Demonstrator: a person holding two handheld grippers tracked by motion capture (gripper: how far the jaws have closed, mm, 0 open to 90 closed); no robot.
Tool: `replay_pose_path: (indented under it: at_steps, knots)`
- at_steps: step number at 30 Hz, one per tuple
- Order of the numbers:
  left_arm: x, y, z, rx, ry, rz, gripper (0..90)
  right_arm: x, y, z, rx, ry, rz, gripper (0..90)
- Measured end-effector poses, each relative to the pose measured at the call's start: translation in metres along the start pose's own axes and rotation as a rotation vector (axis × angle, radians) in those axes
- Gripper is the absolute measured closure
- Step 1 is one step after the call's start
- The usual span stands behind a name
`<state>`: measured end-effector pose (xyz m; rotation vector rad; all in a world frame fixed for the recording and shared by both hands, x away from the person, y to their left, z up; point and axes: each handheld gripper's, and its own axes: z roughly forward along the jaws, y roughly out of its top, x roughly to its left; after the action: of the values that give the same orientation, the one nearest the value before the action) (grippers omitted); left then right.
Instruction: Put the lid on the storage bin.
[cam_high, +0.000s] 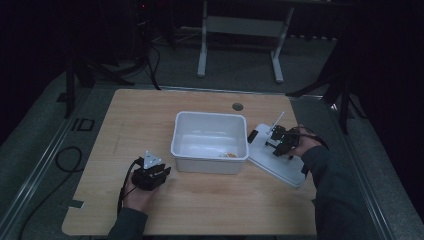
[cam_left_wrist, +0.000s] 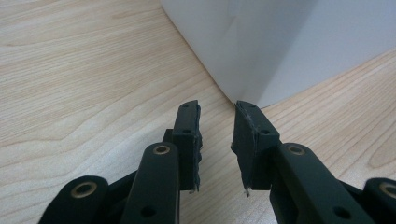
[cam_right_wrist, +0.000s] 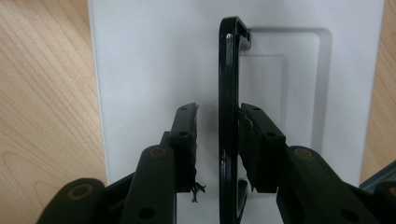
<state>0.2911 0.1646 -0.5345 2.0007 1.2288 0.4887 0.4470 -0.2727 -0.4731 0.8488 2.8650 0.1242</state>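
A white bin (cam_high: 210, 159) stands in the middle of the wooden table (cam_high: 150, 115). Its flat white lid (cam_high: 274, 169) lies on the table just right of it. My right gripper (cam_high: 273, 142) hovers low over the lid. In the right gripper view a thin black handle (cam_right_wrist: 226, 70) stands up from the lid (cam_right_wrist: 149, 70) between my right gripper's (cam_right_wrist: 218, 112) jaws. One pad touches the handle and a gap remains on the other side. My left gripper (cam_high: 167, 170) rests on the table at the bin's front left corner (cam_left_wrist: 261, 42), open (cam_left_wrist: 217, 109) with nothing between its fingers.
A small yellowish item (cam_high: 230, 155) lies inside the bin at its front right. A round hole (cam_high: 237, 106) sits near the table's far edge. A white table frame (cam_high: 240, 30) stands on the floor beyond. Cables trail on the floor at the left.
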Motion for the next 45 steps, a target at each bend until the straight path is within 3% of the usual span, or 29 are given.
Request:
replay_pose_path:
  at_steps: [12,28,45]
  knots:
    - [0.001,0.000,-0.001,-0.001,0.000,0.001,70.7,-0.003,-0.003,0.004,-0.006,0.011,0.007,76.7]
    - [0.001,0.000,-0.001,-0.002,-0.001,0.000,70.7,-0.004,-0.002,-0.003,-0.002,-0.052,-0.023,84.1]
    - [0.001,0.000,-0.001,-0.001,-0.001,0.000,70.7,-0.004,-0.005,-0.011,-0.012,-0.052,-0.054,84.5]
